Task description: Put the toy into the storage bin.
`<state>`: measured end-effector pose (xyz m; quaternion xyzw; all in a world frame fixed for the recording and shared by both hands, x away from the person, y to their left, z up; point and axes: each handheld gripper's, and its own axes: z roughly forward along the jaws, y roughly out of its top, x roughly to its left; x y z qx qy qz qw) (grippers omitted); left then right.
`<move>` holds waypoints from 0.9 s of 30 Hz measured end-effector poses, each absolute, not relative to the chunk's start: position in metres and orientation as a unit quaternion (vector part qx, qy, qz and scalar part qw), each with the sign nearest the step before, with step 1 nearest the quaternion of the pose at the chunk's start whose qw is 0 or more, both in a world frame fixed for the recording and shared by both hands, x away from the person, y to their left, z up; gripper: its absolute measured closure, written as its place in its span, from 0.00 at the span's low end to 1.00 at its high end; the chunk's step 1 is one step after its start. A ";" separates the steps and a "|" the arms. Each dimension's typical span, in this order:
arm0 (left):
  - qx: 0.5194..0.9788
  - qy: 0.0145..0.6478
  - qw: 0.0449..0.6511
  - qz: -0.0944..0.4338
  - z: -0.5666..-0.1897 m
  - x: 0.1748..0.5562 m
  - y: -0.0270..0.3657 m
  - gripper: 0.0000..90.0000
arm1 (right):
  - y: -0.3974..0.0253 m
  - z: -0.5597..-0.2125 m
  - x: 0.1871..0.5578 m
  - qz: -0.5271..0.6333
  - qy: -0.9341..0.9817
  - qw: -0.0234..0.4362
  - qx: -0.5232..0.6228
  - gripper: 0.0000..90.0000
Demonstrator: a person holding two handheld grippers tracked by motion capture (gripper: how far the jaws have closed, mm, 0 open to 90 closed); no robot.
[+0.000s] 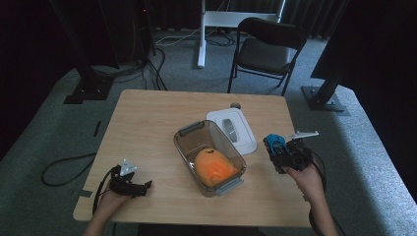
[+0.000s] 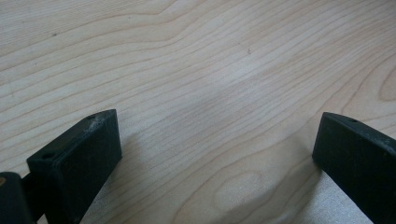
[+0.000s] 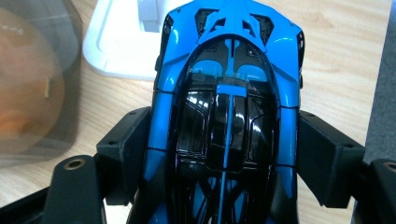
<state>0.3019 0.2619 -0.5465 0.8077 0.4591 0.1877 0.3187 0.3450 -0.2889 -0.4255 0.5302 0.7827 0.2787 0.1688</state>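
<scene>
- The right gripper [image 1: 284, 153] sits near the right edge of the table [image 1: 157, 118], its jaws closed against both flanks of a blue and black toy car [image 3: 226, 116].
- In the right gripper view the toy car's tail runs off the bottom edge, so its wheels and underside are hidden; its nose points toward the white lid [image 3: 121, 46].
- From the high view the toy car [image 1: 274, 144] is held just right of the clear container [image 1: 209, 157] and off the table surface, though how high cannot be judged.
- An orange object [image 1: 215, 166] lies inside the clear container; through the tinted wall its shape is too blurred to name.
- The white lid [image 1: 232, 130] lies flat behind the clear container, partly covered by its rim.
- The left gripper [image 1: 129, 183] rests near the front left corner, jaws spread wide with bare wood between them [image 2: 215, 149].
</scene>
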 end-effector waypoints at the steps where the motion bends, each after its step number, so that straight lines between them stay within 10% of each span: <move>1: 0.808 0.459 0.319 0.188 -0.546 0.302 0.262 0.02 | -0.287 -0.423 0.346 0.279 0.783 0.170 0.529 0.28; 27: 0.808 0.459 0.318 0.189 -0.547 0.302 0.262 0.02 | -0.233 -0.378 0.362 0.303 0.816 0.169 0.463 0.28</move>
